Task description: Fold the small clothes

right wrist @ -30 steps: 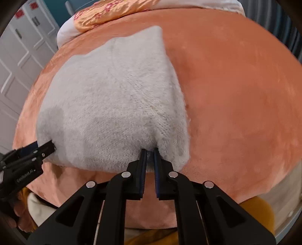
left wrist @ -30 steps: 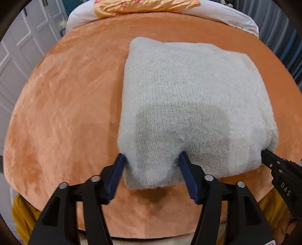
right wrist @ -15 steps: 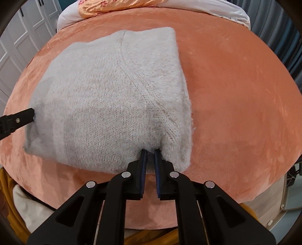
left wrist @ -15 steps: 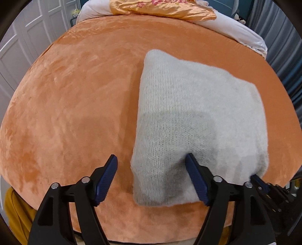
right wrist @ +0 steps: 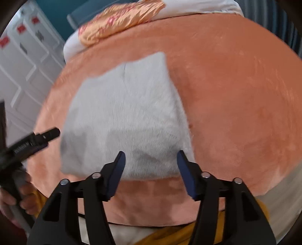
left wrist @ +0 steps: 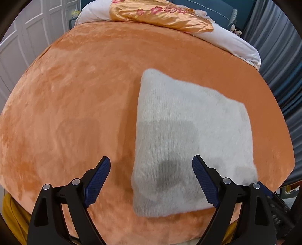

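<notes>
A folded light grey knit sweater (left wrist: pixel 188 143) lies flat on the orange plush bedspread (left wrist: pixel 75 105), near its front edge. It also shows in the right wrist view (right wrist: pixel 128 120). My left gripper (left wrist: pixel 151 165) is open and empty, raised above the sweater's near left corner. My right gripper (right wrist: pixel 150 156) is open and empty, just above the sweater's near right edge. The left gripper shows in the right wrist view (right wrist: pixel 37 137) beside the sweater's left edge. The right gripper's tip shows at the lower right of the left wrist view (left wrist: pixel 264 188).
A gold satin pillow with pink flowers (left wrist: pixel 160 17) lies on white bedding (left wrist: pixel 236 43) at the head of the bed. White cupboard doors (right wrist: pixel 24 62) stand to the left, dark curtains (left wrist: pixel 283 66) to the right. Yellow fabric (right wrist: pixel 169 235) hangs below the bed's front edge.
My right gripper has opened and let go of the sweater's near edge. Both grippers have pulled back and up from the sweater, which now lies folded on the bed.
</notes>
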`<state>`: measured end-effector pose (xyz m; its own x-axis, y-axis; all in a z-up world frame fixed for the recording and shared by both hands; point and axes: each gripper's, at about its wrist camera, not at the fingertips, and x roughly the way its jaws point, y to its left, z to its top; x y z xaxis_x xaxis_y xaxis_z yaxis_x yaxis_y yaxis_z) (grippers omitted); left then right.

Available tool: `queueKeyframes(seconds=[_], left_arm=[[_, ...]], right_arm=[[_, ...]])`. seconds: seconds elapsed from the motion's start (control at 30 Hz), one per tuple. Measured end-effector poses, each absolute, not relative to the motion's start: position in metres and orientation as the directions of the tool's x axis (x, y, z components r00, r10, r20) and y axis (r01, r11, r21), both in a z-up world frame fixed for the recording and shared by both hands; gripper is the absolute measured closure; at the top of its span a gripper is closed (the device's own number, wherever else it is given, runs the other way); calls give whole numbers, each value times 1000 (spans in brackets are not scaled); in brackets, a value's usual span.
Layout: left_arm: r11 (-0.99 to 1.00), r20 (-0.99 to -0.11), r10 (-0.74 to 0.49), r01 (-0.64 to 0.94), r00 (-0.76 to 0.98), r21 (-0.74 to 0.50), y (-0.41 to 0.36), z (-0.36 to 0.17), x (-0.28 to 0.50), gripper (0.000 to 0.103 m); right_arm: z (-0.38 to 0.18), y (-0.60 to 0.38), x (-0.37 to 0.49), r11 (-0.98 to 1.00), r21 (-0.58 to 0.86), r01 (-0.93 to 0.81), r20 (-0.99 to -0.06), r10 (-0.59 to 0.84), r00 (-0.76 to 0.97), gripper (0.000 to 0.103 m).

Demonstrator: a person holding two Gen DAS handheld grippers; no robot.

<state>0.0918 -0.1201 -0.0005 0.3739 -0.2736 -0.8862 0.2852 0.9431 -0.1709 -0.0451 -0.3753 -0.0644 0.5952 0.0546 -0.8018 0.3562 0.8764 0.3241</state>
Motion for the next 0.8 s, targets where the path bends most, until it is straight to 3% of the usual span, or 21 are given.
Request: queueKeyframes(seconds=[0.07, 0.17, 0.43, 0.8], left_arm=[[944, -889, -274, 281, 367, -175, -122, -3, 99, 17], [940, -905, -281, 281, 320, -193, -127, -18, 110, 17], [930, -910, -313, 279, 272, -237, -134, -46, 122, 10], [912, -903, -376, 253, 206, -322, -149, -64, 137, 7]], right_arm=[[-60, -388, -49, 856, 339, 391, -785, 29, 618, 32], [-68, -413, -48, 820, 367, 439, -789, 24, 614, 32], [-132, -426, -17, 684, 611, 399, -742, 319, 590, 30], [-136, -418, 15, 668, 653, 358, -707, 367, 605, 30]])
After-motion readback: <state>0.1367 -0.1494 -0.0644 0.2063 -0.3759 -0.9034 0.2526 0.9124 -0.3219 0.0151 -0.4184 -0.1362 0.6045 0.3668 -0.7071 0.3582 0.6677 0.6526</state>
